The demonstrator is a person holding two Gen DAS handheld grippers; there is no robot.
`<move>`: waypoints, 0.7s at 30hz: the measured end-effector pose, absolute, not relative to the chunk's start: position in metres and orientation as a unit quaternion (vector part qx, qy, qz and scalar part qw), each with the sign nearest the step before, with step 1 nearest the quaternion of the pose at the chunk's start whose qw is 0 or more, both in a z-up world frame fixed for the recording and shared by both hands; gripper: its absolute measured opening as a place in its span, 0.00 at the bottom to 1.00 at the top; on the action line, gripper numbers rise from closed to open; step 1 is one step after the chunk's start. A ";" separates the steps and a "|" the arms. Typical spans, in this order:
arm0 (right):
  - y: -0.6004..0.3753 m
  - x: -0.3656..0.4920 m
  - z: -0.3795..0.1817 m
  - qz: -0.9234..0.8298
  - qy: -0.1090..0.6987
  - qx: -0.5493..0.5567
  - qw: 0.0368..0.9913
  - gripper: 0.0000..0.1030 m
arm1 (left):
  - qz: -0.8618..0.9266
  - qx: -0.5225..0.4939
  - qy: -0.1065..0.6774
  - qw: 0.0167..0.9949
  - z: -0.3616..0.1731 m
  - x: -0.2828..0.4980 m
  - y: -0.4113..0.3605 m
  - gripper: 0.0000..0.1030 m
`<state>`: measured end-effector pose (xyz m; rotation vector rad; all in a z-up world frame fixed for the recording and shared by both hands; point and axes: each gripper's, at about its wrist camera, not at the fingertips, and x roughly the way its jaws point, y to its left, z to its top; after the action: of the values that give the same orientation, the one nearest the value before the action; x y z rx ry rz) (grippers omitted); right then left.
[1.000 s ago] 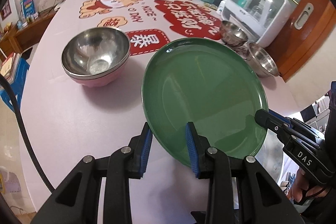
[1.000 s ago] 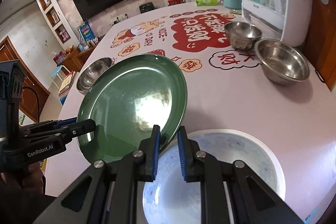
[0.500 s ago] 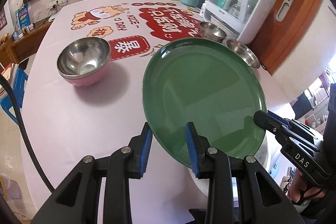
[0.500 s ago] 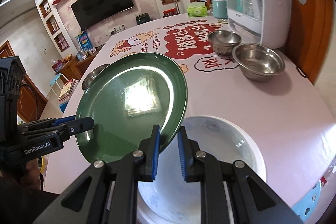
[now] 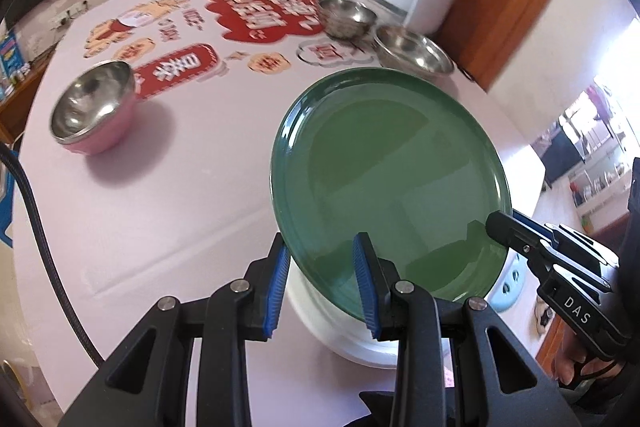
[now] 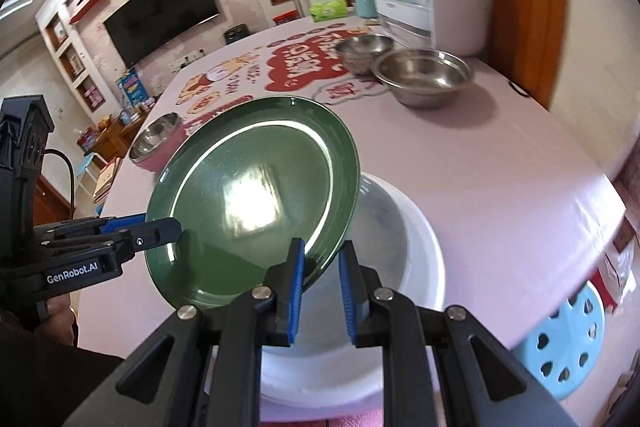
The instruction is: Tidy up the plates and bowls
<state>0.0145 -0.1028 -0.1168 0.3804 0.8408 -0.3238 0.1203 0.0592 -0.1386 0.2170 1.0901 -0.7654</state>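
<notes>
**rigfan:** What do the handheld grippers look like up close?

**benchmod:** Both are matte black plastic, each with two angular fingers with triangular cut-outs and ribbed blue rubber pads on the inner faces. The left black two-finger gripper [image 5: 322, 281] has four round silver screws set behind the jaws. A braided black cable [image 5: 38, 227] loops off to its left.

**rigfan:** Any markings?

**benchmod:** From the side, the left one reads "GenRobot.AI" in white. The right black two-finger gripper [image 6: 322, 293] reads "DAS" in white on its body, with the same silver screws behind its pads. Dark sleeves behind both.
</notes>
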 end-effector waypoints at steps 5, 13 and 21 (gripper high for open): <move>-0.111 -0.001 -0.126 -0.168 0.414 0.194 0.873 0.16 | -0.362 0.116 0.520 0.765 -0.148 0.114 0.043 0.30; -0.118 -0.002 -0.144 -0.164 0.442 0.205 0.858 0.17 | -0.348 0.149 0.549 0.745 -0.166 0.111 0.029 0.30; -0.128 0.001 -0.155 -0.156 0.464 0.214 0.845 0.18 | -0.342 0.170 0.565 0.731 -0.174 0.110 0.021 0.30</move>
<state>0.0009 -0.1278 -0.1545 0.4505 0.9793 -0.3298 0.1101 0.0208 -0.1735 0.3746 1.2434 -0.7525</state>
